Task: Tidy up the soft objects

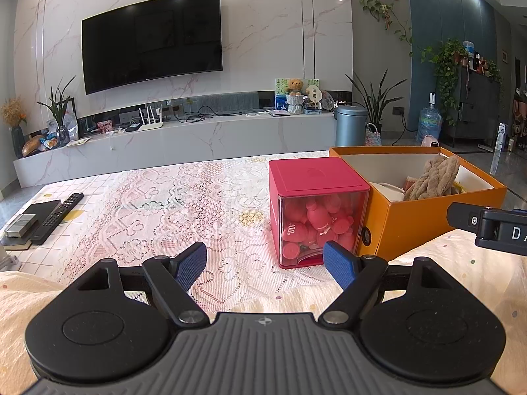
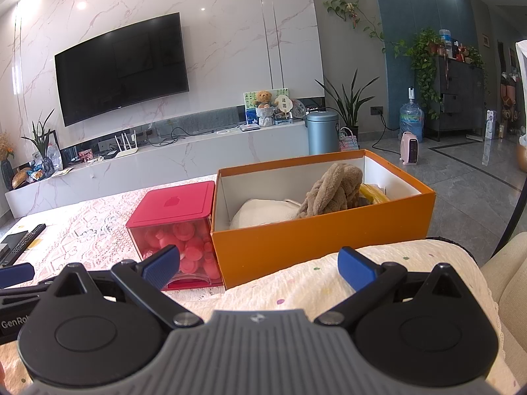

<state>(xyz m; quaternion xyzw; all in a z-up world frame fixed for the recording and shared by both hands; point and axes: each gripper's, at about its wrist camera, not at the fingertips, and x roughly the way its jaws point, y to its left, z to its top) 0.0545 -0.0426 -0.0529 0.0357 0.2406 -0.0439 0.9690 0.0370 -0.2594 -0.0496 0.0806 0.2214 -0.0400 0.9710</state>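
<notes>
1. The left gripper [image 1: 265, 265] is nearest in its own view, its blue fingers [image 1: 191, 265] spread wide with nothing between them, above a cream dotted blanket [image 1: 296, 299] at the near edge.
2. The right gripper [image 2: 260, 268] is likewise released, its fingers [image 2: 357, 268] apart and empty over the same blanket [image 2: 329, 283]; it also shows at the right edge of the left wrist view.
3. Just past the blanket, a lace cloth [image 1: 158, 210] covers the tabletop.
4. On the cloth stands a red box [image 1: 313, 210] with a clear front, full of small pink pieces; its lid is on.
5. Touching its right side is an open orange box [image 2: 322, 233]. Inside lie the soft things: a brown fuzzy toy [image 2: 332, 191] leaning toward the far right corner, a white cushion-like item [image 2: 263, 214] at the left, and something yellow [image 2: 374, 194] behind the toy.
6. On the far left of the tabletop lie a black remote [image 1: 57, 217] and, just beside it, a dark flat device [image 1: 39, 212].
7. Beyond, a marble ledge [image 1: 197, 138] runs under a wall-mounted television [image 1: 151, 39], with a blue bin [image 2: 322, 131] on the floor.
</notes>
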